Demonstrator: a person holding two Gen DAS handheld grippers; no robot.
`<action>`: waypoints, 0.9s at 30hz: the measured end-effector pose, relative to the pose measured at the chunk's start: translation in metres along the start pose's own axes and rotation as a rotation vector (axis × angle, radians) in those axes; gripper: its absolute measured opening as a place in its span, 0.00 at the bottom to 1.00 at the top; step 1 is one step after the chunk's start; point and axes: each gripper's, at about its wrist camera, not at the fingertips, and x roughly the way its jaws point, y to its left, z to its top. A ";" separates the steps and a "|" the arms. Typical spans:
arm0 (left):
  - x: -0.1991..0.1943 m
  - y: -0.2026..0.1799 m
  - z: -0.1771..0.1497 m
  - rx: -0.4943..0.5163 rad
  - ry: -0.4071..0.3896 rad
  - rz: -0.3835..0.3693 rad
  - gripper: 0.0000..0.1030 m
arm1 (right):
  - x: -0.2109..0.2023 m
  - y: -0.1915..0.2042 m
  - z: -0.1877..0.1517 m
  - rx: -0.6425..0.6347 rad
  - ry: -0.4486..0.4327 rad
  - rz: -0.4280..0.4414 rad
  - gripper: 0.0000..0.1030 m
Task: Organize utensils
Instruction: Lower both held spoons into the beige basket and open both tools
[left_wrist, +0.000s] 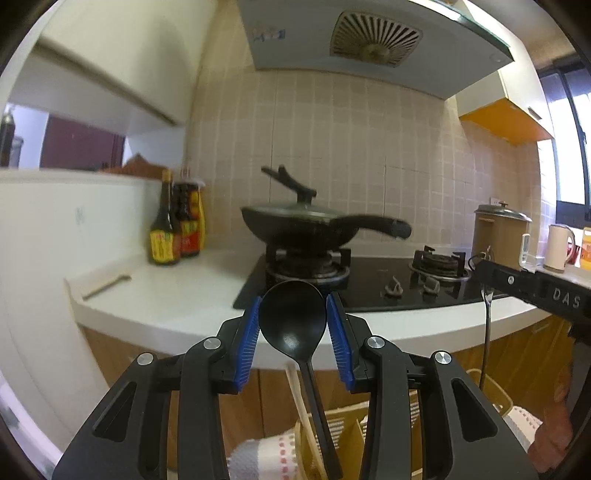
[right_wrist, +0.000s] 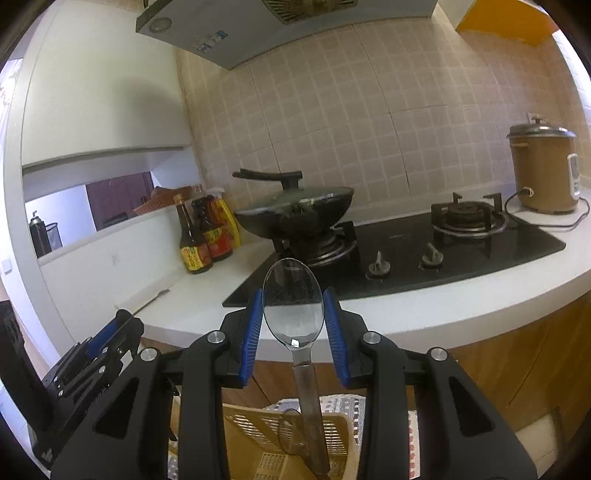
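In the left wrist view my left gripper (left_wrist: 293, 317) is shut on the bowl of a black plastic spoon (left_wrist: 291, 314), held upright with its handle hanging down toward a tan slotted utensil basket (left_wrist: 491, 391). A pale wooden utensil (left_wrist: 301, 406) stands in that basket. In the right wrist view my right gripper (right_wrist: 293, 314) is shut on the bowl of a metal spoon (right_wrist: 293, 302), handle down over the same tan basket (right_wrist: 251, 428). The left gripper also shows at the lower left of the right wrist view (right_wrist: 107, 339).
A white counter (left_wrist: 177, 295) holds a black gas hob (right_wrist: 406, 251) with a lidded wok (left_wrist: 303, 221) on the left burner. Sauce bottles (left_wrist: 173, 229) stand at the left, a brown rice cooker (right_wrist: 543, 173) at the right. A patterned cloth (right_wrist: 343, 406) lies under the basket.
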 end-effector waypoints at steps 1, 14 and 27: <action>0.001 0.001 -0.003 -0.004 0.003 -0.001 0.33 | 0.001 -0.001 -0.003 -0.003 0.001 0.002 0.29; -0.015 -0.004 -0.016 0.039 -0.009 0.010 0.57 | -0.011 -0.006 -0.031 -0.022 0.044 0.019 0.30; -0.075 0.010 0.003 -0.004 0.025 -0.029 0.58 | -0.065 0.019 -0.034 -0.076 0.098 0.005 0.48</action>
